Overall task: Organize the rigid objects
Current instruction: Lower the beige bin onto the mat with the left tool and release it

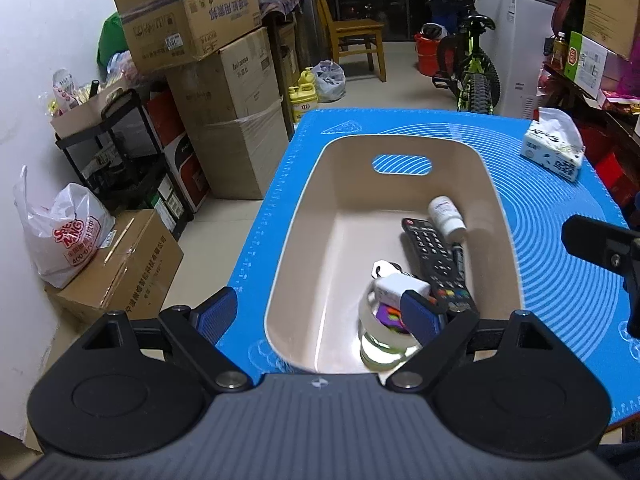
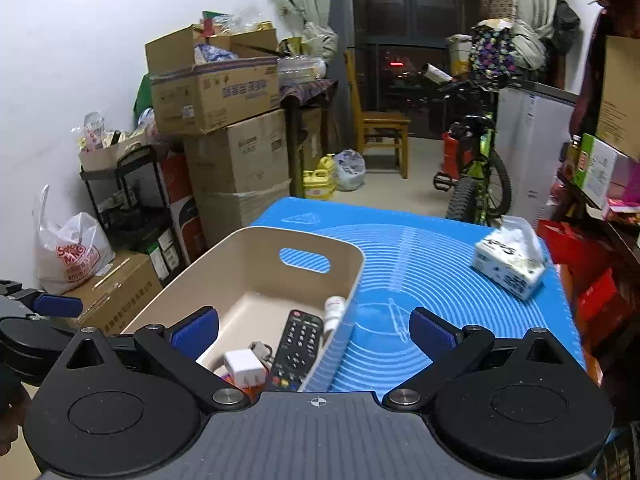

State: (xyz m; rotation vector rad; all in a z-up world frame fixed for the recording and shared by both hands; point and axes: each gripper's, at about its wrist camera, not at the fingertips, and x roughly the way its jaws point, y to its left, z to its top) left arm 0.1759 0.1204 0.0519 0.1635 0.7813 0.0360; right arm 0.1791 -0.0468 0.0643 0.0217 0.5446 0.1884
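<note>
Left wrist view shows your left tool (image 1: pixel 324 312) spread wide with nothing between its blue pads, hanging over the near end of the beige bin (image 1: pixel 304 216). That bin sits on the blue mat (image 1: pixel 560 264) covering the counter. Inside it, toward its right side, lie a clear jar (image 1: pixel 380 336), a white charger block (image 1: pixel 400 286), a black remote (image 1: pixel 434 256) and a small white bottle (image 1: pixel 446 216) at the far end. Right of the bin, your right tool (image 2: pixel 314 330) also stands wide and empty, above the bin's right wall. A tissue pack (image 2: pixel 510 264) rests at the mat's far right corner.
</note>
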